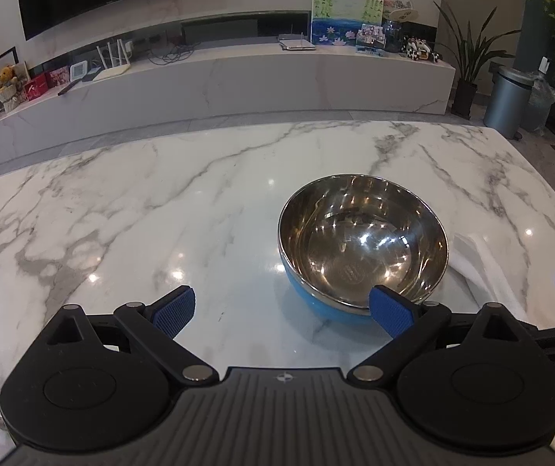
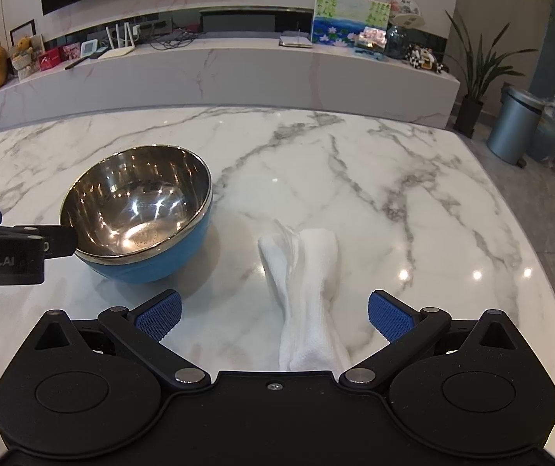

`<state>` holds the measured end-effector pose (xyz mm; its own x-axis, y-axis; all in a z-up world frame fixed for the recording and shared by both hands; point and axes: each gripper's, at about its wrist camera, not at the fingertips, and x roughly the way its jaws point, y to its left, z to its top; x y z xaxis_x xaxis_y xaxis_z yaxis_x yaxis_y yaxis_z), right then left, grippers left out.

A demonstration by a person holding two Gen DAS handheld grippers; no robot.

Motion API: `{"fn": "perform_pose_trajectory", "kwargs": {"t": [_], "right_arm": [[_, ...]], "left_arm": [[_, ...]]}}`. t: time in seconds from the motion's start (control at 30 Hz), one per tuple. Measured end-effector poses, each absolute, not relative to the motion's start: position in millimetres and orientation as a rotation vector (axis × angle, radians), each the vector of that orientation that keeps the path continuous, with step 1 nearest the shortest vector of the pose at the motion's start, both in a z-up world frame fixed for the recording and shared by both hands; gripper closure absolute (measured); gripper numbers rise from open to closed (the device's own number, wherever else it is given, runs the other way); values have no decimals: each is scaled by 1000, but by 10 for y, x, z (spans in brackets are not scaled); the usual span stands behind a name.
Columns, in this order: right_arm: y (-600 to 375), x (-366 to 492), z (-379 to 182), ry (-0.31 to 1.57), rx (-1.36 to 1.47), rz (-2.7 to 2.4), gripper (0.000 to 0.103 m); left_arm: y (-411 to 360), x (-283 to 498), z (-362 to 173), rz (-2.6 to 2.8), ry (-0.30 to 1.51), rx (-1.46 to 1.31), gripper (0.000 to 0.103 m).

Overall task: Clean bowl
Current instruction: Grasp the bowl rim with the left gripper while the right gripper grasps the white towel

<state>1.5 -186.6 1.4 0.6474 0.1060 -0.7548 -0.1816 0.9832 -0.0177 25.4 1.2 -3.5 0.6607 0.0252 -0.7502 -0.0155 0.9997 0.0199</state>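
A bowl (image 1: 363,240) with a shiny steel inside and blue outside stands on the marble table (image 1: 141,213); it also shows in the right wrist view (image 2: 137,206). My left gripper (image 1: 283,310) is open, its right pad at the bowl's near rim, its left pad over bare table. A folded white cloth (image 2: 304,279) lies right of the bowl. My right gripper (image 2: 273,312) is open and straddles the cloth's near end. The left gripper's finger (image 2: 58,240) shows at the bowl's left rim in the right wrist view.
The table's far edge (image 2: 258,110) faces a low marble TV bench (image 2: 215,73) with pictures, a router and small items. A grey bin (image 2: 516,126) and potted plants (image 2: 475,77) stand on the floor to the right.
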Motion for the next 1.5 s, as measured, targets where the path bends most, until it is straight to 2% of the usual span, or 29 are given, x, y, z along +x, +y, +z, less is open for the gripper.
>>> {"fn": "perform_pose_trajectory", "kwargs": {"t": [0.17,0.43,0.5,0.6,0.83,0.97,1.27,1.3,1.5], "right_arm": [[-1890,21,-8,859,-90,164,1],[-1921,63,-62,872,-82,163,1],[-1922,68,-71,875,-78,165,1],[-1916,69,-78,878,-79,169,1],[-1947,53,-89,879,-74,165,1],[-1958,41,-95,880,-72,163,1],[-1997,57,-82,874,-82,166,1],[-1994,57,-86,873,-88,166,2],[-2032,102,-138,878,-77,178,20]], "left_arm": [[-13,321,-79,7,861,-16,6],[76,446,-113,-3,883,-99,18],[95,467,-144,-6,897,-121,29],[126,506,-224,-13,930,-160,40],[135,524,-273,-17,951,-216,51],[121,538,-315,-21,976,-209,65],[67,505,-392,-38,1009,-173,82],[70,499,-389,-40,1008,-172,84],[65,455,-370,-41,1003,-151,88]]}}
